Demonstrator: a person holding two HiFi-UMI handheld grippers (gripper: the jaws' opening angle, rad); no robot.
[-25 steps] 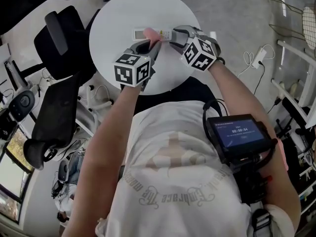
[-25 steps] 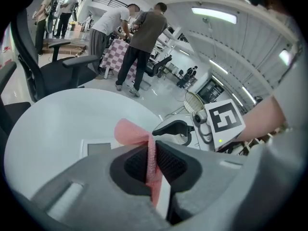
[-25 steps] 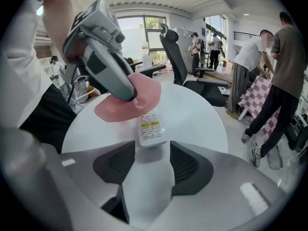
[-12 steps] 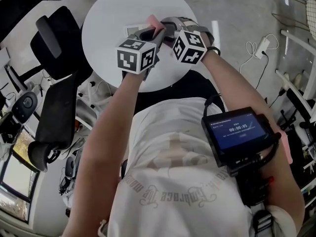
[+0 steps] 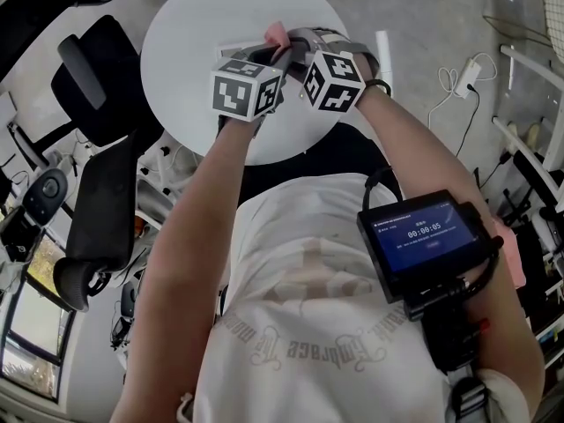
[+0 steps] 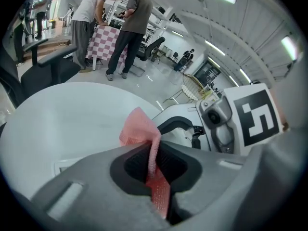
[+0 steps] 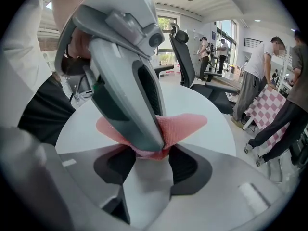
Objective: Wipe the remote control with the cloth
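Left gripper view shows me the left gripper (image 6: 155,163) clenched on the pink cloth (image 6: 140,129). The fabric is pinched between the dark pads. One strip runs back toward the camera, and a folded peak stands up past the jaw tips, above the round white table (image 6: 72,119).

Right gripper view shows the right gripper (image 7: 149,170) clamped on what I take to be the remote control (image 7: 149,194). Its pale flat body fills the gap between the two pads and sits low over the table top. The left gripper's tip comes down onto it just past the right jaws. The cloth is bunched under and around that tip, touches the remote control, and spreads out to both sides.

From the head view, both grippers meet near the table's centre, a little toward its right side, with their marker cubes side by side. The cloth's peak shows just beyond the cubes, toward the table's far edge. A pale rectangle on the table top just left of the left gripper may be the remote control's other end, but it is too small for me to be sure.

A black office chair (image 5: 101,64) stands off the table's left edge, and a white cable (image 5: 458,82) lies on the floor off its right edge. A lit screen (image 5: 423,236) hangs at the person's chest, nearer than the table's near edge. Beyond the table's far side, two people (image 6: 115,28) stand by a checked cover.
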